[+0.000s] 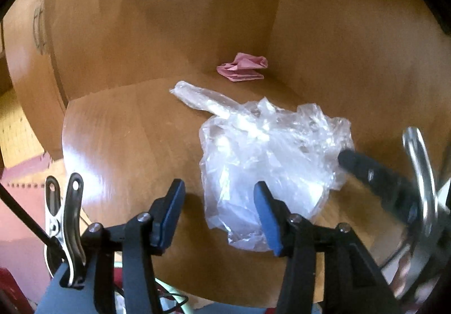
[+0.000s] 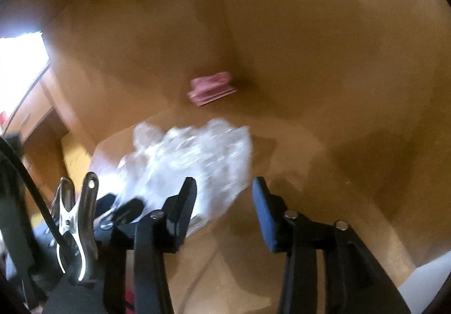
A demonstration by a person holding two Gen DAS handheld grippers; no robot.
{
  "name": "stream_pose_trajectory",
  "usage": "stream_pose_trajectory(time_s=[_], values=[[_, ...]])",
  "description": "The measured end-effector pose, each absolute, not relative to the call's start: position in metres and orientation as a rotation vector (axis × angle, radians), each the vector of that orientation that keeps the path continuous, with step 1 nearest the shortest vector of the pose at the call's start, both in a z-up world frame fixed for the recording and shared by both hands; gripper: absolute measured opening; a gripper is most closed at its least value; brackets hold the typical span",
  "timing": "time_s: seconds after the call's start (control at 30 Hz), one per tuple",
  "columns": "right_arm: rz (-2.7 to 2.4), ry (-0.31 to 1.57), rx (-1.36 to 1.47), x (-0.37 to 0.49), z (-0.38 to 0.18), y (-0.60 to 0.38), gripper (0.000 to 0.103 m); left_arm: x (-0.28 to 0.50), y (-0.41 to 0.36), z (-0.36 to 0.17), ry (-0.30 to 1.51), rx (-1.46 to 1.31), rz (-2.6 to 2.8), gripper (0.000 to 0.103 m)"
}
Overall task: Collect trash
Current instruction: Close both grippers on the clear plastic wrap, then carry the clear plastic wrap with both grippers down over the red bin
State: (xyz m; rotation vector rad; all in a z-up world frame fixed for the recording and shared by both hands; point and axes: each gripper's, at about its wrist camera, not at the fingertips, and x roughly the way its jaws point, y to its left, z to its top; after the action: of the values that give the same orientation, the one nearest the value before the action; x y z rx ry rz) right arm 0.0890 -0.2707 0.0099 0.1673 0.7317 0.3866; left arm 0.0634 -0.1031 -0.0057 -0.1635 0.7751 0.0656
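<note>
A crumpled clear plastic bag (image 1: 265, 161) lies on the wooden desk (image 1: 118, 145), centre-right of the left wrist view. The left gripper (image 1: 220, 201) has its jaws partly open and empty — the bag sits just behind the right-hand pad. In the right wrist view the right gripper (image 2: 224, 201) also stands parted, holding nothing; the bag is up-left of its jaws. A pink paper wad (image 1: 242, 67) rests in the far corner.

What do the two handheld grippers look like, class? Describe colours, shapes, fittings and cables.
Both the left gripper and the right gripper have black linkage arms with silver rivets and flat blue pads. Each carries a metal spring clip on its left side, with a black cable beside it.
</note>
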Motion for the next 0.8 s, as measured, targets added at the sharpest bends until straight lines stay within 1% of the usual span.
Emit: stream_pose_trajectory(time_s=[0.1, 0.27, 0.4, 0.43, 0.47, 0.53, 0.57, 0.63, 0.67, 0.7, 0.8], values=[[0.351, 0.730, 0.272, 0.105, 0.006, -0.283, 0.045, 0.066, -0.101, -0.007, 0.769, -0.183, 0.058, 0.053], [0.424, 0.798, 0.426, 0.126, -0.009, -0.281, 0.046, 0.060, -0.100, -0.006, 0.763, -0.177, 0.045, 0.053], [0.474, 0.801, 0.371, 0.123, -0.009, -0.264, 0.046, 0.057, -0.098, -0.005, 0.754, -0.225, 0.010, 0.053], [0.488, 0.803, 0.333, 0.120, -0.008, -0.257, 0.040, 0.056, -0.097, -0.005, 0.753, -0.240, 0.003, 0.053], [0.504, 0.809, 0.285, 0.117, -0.008, -0.249, 0.028, 0.055, -0.096, -0.005, 0.752, -0.250, 0.007, 0.048], [0.538, 0.826, 0.249, 0.112, -0.009, -0.236, 0.017, 0.052, -0.093, -0.005, 0.750, -0.266, 0.019, 0.042], [0.554, 0.832, 0.253, 0.110, -0.011, -0.233, 0.015, 0.051, -0.090, -0.005, 0.750, -0.282, 0.022, 0.039], [0.571, 0.839, 0.249, 0.105, -0.011, -0.228, 0.014, 0.047, -0.084, -0.005, 0.754, -0.309, 0.041, 0.031], [0.570, 0.835, 0.231, 0.101, -0.011, -0.227, 0.014, 0.046, -0.082, -0.005, 0.757, -0.319, 0.050, 0.024], [0.574, 0.834, 0.220, 0.099, -0.011, -0.226, 0.014, 0.044, -0.077, -0.005, 0.760, -0.339, 0.056, 0.020], [0.610, 0.854, 0.260, 0.097, -0.013, -0.227, 0.011, 0.034, -0.061, -0.004, 0.765, -0.405, 0.065, 0.014]])
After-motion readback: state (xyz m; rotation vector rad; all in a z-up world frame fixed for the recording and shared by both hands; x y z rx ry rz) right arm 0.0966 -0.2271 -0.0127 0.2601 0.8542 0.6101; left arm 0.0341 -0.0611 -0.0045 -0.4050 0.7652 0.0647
